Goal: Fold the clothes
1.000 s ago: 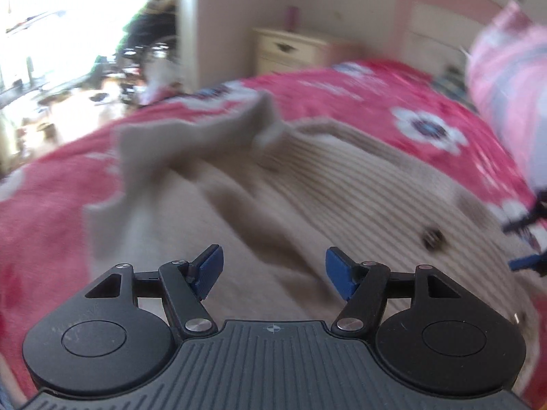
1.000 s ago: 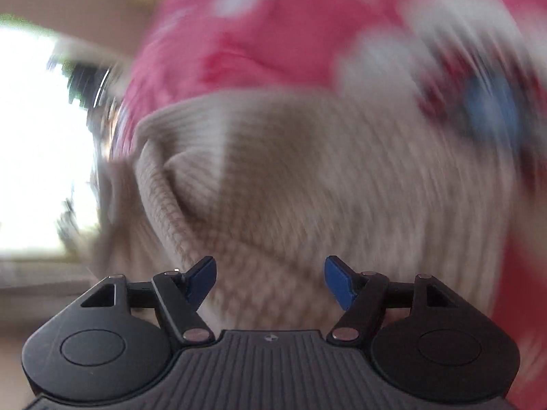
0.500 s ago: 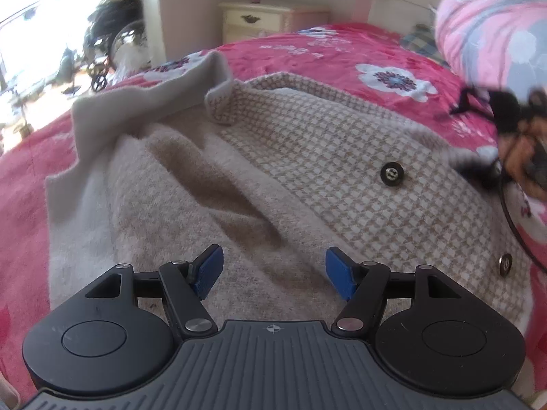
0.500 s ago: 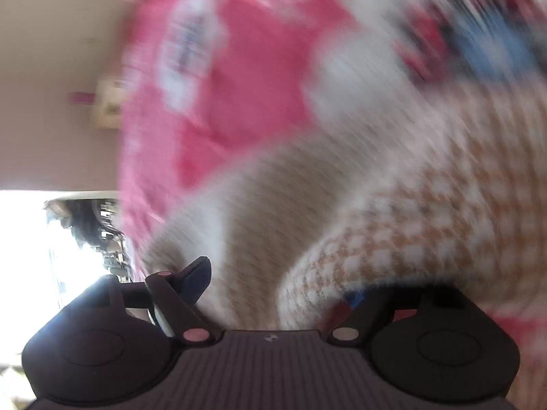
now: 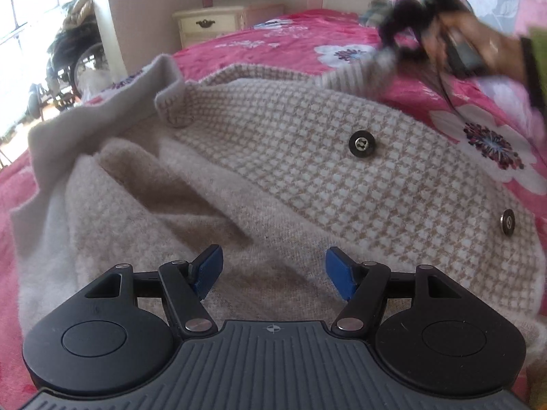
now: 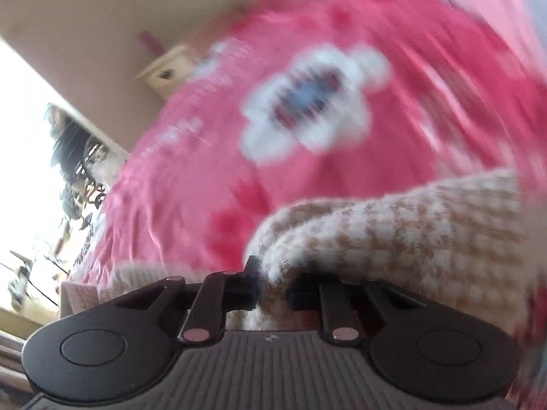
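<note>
A beige checked coat (image 5: 307, 157) lies spread on the bed (image 5: 294, 37), over its pink flowered cover. Two dark buttons show on the coat's checked face: one (image 5: 361, 144) near the middle, another (image 5: 507, 222) toward the coat's right edge. The plain beige lining (image 5: 143, 184) lies rumpled on the coat's left side, with a flap (image 5: 167, 85) standing up at the far edge.

The left gripper (image 5: 273, 271) hovers over the near part of the coat, its blue fingers (image 5: 208, 268) spread wide with nothing between them.

The right gripper (image 6: 271, 285) has its fingers drawn close, pinching a fold of the coat (image 6: 393, 239); the cloth bunches up just past them and hides the right finger. In the left view this gripper (image 5: 393, 42), blurred, lifts the coat's far right corner off the bed.

Beyond the coat, a cream nightstand (image 5: 208, 24) stands against the wall beside the bed.
</note>
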`<state>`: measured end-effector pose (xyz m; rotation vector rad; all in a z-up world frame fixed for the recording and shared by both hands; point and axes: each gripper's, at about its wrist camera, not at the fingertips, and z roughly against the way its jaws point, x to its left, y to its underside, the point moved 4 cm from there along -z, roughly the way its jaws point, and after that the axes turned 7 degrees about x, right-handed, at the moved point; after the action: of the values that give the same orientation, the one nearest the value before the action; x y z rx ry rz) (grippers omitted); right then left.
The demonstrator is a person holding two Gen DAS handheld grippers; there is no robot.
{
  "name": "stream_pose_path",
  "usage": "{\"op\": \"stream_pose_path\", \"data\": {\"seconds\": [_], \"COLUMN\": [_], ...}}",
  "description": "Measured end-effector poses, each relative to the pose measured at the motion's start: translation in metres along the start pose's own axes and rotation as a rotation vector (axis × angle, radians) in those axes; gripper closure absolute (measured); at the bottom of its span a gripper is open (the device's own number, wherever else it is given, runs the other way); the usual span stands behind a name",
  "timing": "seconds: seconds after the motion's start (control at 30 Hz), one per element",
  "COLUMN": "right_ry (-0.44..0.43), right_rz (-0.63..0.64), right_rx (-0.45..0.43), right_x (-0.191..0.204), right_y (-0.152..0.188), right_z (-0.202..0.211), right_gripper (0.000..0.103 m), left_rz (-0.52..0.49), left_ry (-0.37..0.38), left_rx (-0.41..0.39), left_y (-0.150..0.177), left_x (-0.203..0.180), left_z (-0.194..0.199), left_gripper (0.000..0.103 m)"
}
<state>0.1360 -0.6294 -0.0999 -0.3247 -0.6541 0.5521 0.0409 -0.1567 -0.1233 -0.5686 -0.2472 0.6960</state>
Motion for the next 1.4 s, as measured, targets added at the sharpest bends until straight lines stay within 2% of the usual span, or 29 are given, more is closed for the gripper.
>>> {"op": "stream_pose_path", "data": {"seconds": [0.13, 0.23, 0.37, 0.4, 0.43, 0.47, 0.53, 0.6, 0.77, 0.87, 0.97, 1.07, 1.2, 1.33, 1.37, 1.4], "right_ry": [-0.046, -0.056, -0.003, 0.026, 0.073, 0.123, 0.176, 0.155, -0.043, -0.154, -0.205, -0.186, -0.112, -0.057, -0.045, -0.030], "right_rz": [0.195, 0.293, 0.323, 0.322, 0.316, 0.313, 0.328, 0.349, 0.500, 0.703, 0.977, 1.132, 1.258, 1.388, 1.395, 1.374], "right_rx": [-0.200, -0.318, -0.318, -0.292, -0.229, -0.158, -0.057, 0.001, 0.101, 0.222, 0.333, 0.417, 0.467, 0.389, 0.374, 0.373], "right_x": [0.072, 0.114, 0.136, 0.136, 0.128, 0.119, 0.098, 0.077, 0.055, 0.068, 0.079, 0.082, 0.076, 0.066, 0.065, 0.063], "right_y": [-0.087, -0.132, -0.161, -0.164, -0.160, -0.154, -0.133, -0.108, -0.023, 0.056, 0.160, 0.246, 0.315, 0.342, 0.343, 0.339], "right_z": [0.011, 0.017, -0.016, -0.028, -0.043, -0.058, -0.074, -0.070, 0.006, 0.057, 0.093, 0.105, 0.093, 0.083, 0.084, 0.085], "right_gripper": [0.089, 0.089, 0.085, 0.074, 0.058, 0.056, 0.055, 0.055, 0.054, 0.049, 0.049, 0.049, 0.049, 0.047, 0.049, 0.058], "left_rz": [0.030, 0.043, 0.046, 0.049, 0.051, 0.054, 0.060, 0.066, 0.093, 0.111, 0.127, 0.118, 0.107, 0.091, 0.089, 0.091], "left_ry": [0.020, 0.028, 0.031, 0.031, 0.032, 0.034, 0.039, 0.045, 0.065, 0.062, 0.051, -0.001, -0.027, -0.055, -0.061, -0.065], "left_rx": [0.027, 0.041, 0.055, 0.058, 0.059, 0.059, 0.059, 0.060, 0.069, 0.073, 0.080, 0.105, 0.112, 0.123, 0.126, 0.129], "left_y": [0.000, -0.001, -0.001, 0.000, 0.000, 0.000, 0.001, 0.001, 0.001, 0.003, 0.006, 0.010, 0.017, 0.024, 0.025, 0.027], "left_x": [0.003, 0.004, 0.006, 0.007, 0.007, 0.008, 0.009, 0.010, 0.015, 0.017, 0.019, 0.016, 0.014, 0.011, 0.010, 0.010], "left_z": [-0.006, -0.009, -0.012, -0.013, -0.013, -0.013, -0.012, -0.011, -0.007, -0.005, -0.003, -0.001, 0.009, 0.014, 0.015, 0.016], "left_gripper": [0.036, 0.036, 0.036, 0.036, 0.036, 0.036, 0.036, 0.036, 0.036, 0.036, 0.036, 0.036, 0.036, 0.036, 0.036, 0.036]}}
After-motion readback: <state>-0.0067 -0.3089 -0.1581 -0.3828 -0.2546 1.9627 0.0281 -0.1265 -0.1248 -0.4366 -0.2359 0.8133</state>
